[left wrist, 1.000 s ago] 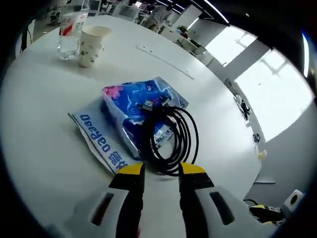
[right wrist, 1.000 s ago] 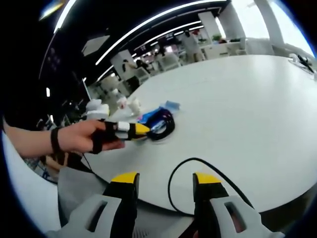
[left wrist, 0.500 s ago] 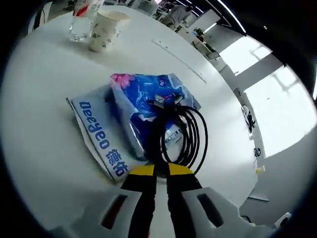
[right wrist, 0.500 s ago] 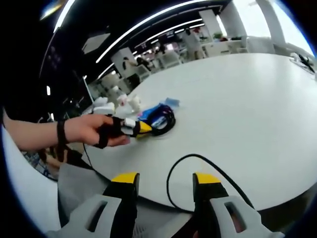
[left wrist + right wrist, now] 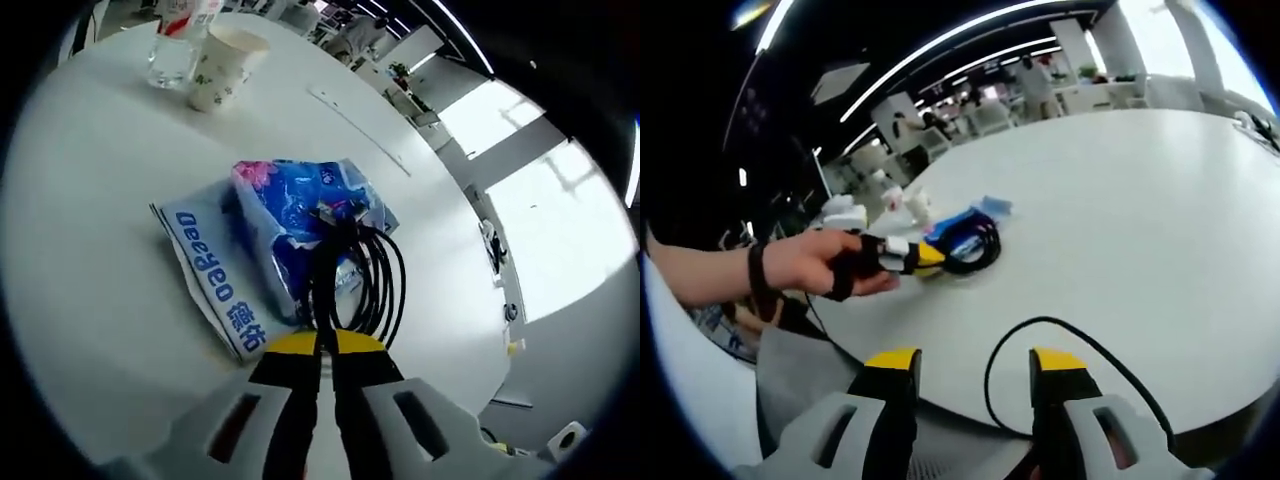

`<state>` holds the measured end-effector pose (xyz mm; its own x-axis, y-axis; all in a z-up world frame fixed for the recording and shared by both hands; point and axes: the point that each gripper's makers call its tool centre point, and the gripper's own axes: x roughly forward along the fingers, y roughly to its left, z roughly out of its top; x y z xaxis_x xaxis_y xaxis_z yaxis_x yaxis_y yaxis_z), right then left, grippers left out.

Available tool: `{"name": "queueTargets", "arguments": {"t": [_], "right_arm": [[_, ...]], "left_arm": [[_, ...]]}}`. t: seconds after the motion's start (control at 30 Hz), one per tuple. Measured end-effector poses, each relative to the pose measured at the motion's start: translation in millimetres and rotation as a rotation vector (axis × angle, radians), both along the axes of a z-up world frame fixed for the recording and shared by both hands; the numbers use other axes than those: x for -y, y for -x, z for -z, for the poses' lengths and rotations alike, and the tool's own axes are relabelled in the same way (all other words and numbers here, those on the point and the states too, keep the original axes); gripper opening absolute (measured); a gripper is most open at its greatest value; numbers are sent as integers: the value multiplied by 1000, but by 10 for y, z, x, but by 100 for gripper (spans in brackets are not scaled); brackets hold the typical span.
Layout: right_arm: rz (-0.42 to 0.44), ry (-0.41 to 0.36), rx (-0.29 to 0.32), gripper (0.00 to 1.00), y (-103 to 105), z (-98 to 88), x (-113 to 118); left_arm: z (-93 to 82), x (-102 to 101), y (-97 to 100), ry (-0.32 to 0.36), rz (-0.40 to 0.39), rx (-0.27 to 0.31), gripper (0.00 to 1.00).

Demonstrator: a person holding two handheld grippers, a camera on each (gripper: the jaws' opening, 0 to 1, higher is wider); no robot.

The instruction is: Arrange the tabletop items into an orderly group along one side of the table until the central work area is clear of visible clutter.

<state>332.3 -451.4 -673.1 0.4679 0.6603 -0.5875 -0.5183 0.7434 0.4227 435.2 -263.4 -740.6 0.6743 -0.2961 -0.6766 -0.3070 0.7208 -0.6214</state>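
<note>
In the left gripper view my left gripper (image 5: 318,345) has its two yellow-tipped jaws pressed almost together, and they pinch the near edge of the coiled black cable (image 5: 358,275). The coil lies on top of a blue patterned packet (image 5: 290,205), and this packet rests on a white flat pack with blue letters (image 5: 205,270), which sticks out to the left side of it. All of these sit on the round white table (image 5: 90,200), not far from its near edge. Farther away on the table I see a paper cup (image 5: 222,65) standing upright, and just beside it a clear plastic bottle (image 5: 178,52) with a red label; they are well apart from the packets. In the right gripper view my right gripper (image 5: 970,362) is held with its jaws wide apart and nothing is between them. It hangs over the near edge of the table, where a loose black cord (image 5: 1060,345) makes a loop on the white surface in front of the jaws. Further to the left in this view, a hand (image 5: 815,265) with a dark wrist strap holds the left gripper against the black coil and the blue packet.
</note>
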Motion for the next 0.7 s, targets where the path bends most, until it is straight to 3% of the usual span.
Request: {"name": "queueTargets", "arguments": {"t": [0.4, 0.7], "right_arm": [[-34, 4, -3, 43, 32, 30, -133], [-39, 4, -8, 39, 7, 67, -213]], "left_arm": [[-127, 44, 142, -19, 72, 36, 0], [-96, 172, 402, -35, 140, 14, 0]]}}
